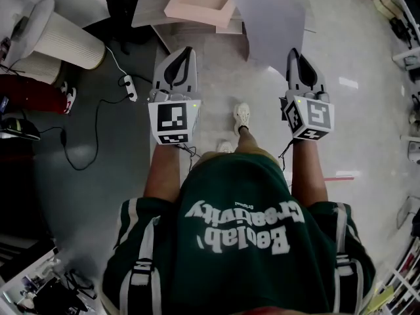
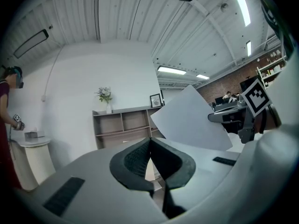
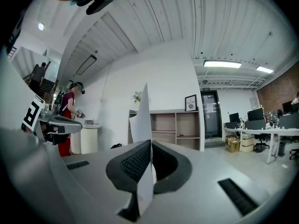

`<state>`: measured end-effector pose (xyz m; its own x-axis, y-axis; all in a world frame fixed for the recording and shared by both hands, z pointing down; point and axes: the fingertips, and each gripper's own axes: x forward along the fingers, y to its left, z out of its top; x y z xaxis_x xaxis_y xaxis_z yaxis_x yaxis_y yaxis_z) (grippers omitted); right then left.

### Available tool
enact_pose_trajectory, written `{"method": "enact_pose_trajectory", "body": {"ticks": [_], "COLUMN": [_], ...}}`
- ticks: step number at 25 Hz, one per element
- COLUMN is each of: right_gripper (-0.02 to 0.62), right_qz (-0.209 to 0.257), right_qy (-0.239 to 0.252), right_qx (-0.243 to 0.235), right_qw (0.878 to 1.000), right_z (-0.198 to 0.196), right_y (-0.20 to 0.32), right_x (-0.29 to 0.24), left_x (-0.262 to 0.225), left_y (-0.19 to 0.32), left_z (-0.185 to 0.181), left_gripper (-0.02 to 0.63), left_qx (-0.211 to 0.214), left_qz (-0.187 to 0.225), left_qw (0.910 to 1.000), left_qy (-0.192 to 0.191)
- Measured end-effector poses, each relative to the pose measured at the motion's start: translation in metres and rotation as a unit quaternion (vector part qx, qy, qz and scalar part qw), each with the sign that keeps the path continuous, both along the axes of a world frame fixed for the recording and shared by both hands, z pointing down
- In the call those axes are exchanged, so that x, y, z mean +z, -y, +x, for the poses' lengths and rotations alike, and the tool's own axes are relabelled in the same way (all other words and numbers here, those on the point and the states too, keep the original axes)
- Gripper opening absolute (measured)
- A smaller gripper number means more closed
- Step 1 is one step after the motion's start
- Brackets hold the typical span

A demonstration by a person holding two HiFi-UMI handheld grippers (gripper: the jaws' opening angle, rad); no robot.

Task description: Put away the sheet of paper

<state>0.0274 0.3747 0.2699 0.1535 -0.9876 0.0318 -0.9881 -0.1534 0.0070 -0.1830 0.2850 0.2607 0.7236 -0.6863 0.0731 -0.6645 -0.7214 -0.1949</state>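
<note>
Closest to us, at the bottom of the head view, is the person's green shirt, with both forearms reaching up the frame. The left gripper sits left of centre. In its own view its jaws are pressed together with nothing between them, so it carries nothing.

The right gripper sits right of centre. In its own view the jaws are pinched shut on the lower edge of the sheet of paper, which we see there edge-on, rising as a thin strip. From the head camera the sheet spreads flat above that gripper, toward the upper middle of the frame. From the left gripper's view it shows as a broad pale panel, centre right.

Below the grippers a white shoe stands on the glossy floor. A power strip with its black cable lies to the left. A white ribbed pedestal fills the upper left.

Farther off, a low shelf unit stands against the white wall. A small plant and a framed picture stand on top of it.

We judge the task to be midway. The sheet is lifted and in a firm one-handed grip, but it rests on nothing yet. We take the shelf unit to be the likely place for it, though the frames do not confirm that. Reaching a storage spot, laying the sheet down and opening the right jaws are all left to do.
</note>
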Motion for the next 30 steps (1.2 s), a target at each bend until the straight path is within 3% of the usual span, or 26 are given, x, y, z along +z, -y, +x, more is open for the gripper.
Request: {"method": "enact_pose_trajectory", "body": {"ticks": [18,30], "right_gripper": [0.034,0.034], "right_qz": [-0.018,-0.015], "right_qy": [-0.005,-0.023], "right_qx": [-0.068,-0.108], "right_qw": [0.998,0.994], "right_z": [0.126,0.176], "right_y": [0.198,0.271], "right_x": [0.012,0.015], "left_x": [0.006,0.010], "left_y": [0.169,0.223], "left_z": [0.126,0.158], "left_gripper": [0.018,0.018], "left_qx": [-0.053,-0.103], "left_qz": [-0.007,-0.006], "left_qw": [0.9985,0.9947], "left_qy": [0.013,0.008]}}
